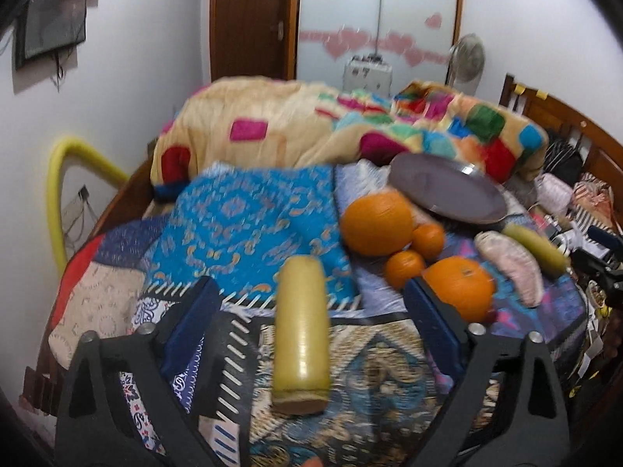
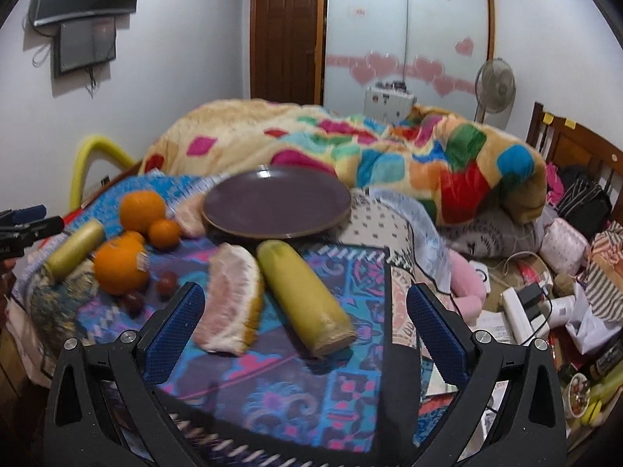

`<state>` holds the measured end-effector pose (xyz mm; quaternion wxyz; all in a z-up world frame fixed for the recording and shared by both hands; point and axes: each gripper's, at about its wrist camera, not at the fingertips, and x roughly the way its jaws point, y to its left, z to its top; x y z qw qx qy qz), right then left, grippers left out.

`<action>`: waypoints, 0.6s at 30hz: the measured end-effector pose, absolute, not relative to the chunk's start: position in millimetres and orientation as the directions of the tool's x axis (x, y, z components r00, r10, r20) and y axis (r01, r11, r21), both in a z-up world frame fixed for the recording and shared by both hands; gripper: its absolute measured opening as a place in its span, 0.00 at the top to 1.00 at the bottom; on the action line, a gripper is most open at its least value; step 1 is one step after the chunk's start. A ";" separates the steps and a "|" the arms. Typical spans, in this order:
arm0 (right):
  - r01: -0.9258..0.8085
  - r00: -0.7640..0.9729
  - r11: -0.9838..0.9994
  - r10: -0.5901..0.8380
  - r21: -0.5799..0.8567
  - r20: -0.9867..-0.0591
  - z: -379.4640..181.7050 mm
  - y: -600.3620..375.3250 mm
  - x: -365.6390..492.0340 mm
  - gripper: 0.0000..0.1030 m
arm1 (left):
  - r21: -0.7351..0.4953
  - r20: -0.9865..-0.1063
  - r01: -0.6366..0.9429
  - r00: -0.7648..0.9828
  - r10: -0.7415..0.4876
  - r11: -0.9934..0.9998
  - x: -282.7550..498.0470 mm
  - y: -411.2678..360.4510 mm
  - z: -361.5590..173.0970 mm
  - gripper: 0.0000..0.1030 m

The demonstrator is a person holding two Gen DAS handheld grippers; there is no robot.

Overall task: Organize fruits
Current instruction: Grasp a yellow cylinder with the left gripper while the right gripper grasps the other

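Observation:
Fruit lies on a patterned bedspread. In the left wrist view my left gripper [image 1: 311, 303] is open around a yellow-green corn cob [image 1: 301, 334] that lies between its fingers, not touching them. Several oranges [image 1: 375, 222] sit to its right, beside a brown plate [image 1: 447, 188], a pomelo wedge [image 1: 510, 262] and a second cob [image 1: 535, 247]. In the right wrist view my right gripper [image 2: 305, 311] is open above the pomelo wedge [image 2: 231, 299] and the second cob [image 2: 305, 295]. The plate [image 2: 276, 202] lies empty behind them. The oranges [image 2: 118, 268] and the first cob [image 2: 76, 247] are at left.
A bunched multicoloured blanket [image 2: 389, 151] lies behind the plate. Small dark red fruits [image 2: 165, 282] sit by the oranges. Clutter of cables, bags and a power strip [image 2: 521, 311] fills the right side. A wooden headboard [image 2: 576, 148] stands at right, a yellow tube [image 1: 58, 194] at left.

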<state>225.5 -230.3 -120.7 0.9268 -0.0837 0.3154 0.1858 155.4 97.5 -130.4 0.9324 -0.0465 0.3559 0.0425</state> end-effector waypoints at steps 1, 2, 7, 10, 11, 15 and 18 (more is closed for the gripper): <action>-0.407 0.717 0.913 0.292 -0.039 -0.633 -124.1 -231.6 231.5 0.00 | -0.058 -0.689 -0.110 0.724 0.040 0.992 160.1 100.8 -136.1 0.12; -0.412 0.709 0.910 0.295 -0.037 -0.641 -126.4 -232.5 235.3 0.01 | -0.058 -0.703 -0.107 0.710 0.036 0.993 162.6 104.0 -139.8 0.14; -0.478 0.629 0.878 0.329 -0.017 -0.705 -135.2 -230.0 258.0 0.19 | -0.047 -0.765 -0.069 0.644 0.008 0.997 174.6 109.1 -154.5 0.25; -0.525 0.573 0.851 0.359 0.007 -0.737 -137.1 -225.8 266.9 0.39 | -0.040 -0.789 -0.037 0.615 -0.009 0.999 179.2 106.8 -158.7 0.36; -0.541 0.555 0.841 0.369 0.014 -0.746 -137.5 -223.0 270.1 0.40 | -0.036 -0.798 -0.028 0.603 -0.012 0.999 180.7 105.0 -160.5 0.41; -0.572 0.523 0.820 0.374 0.010 -0.766 -140.5 -214.2 279.2 0.44 | -0.036 -0.832 -0.014 0.554 -0.022 0.999 187.4 103.0 -167.4 0.55; -0.586 0.496 0.810 0.364 0.006 -0.788 -143.7 -209.6 286.9 0.51 | -0.040 -0.842 -0.009 0.539 -0.028 0.999 190.7 103.3 -167.8 0.57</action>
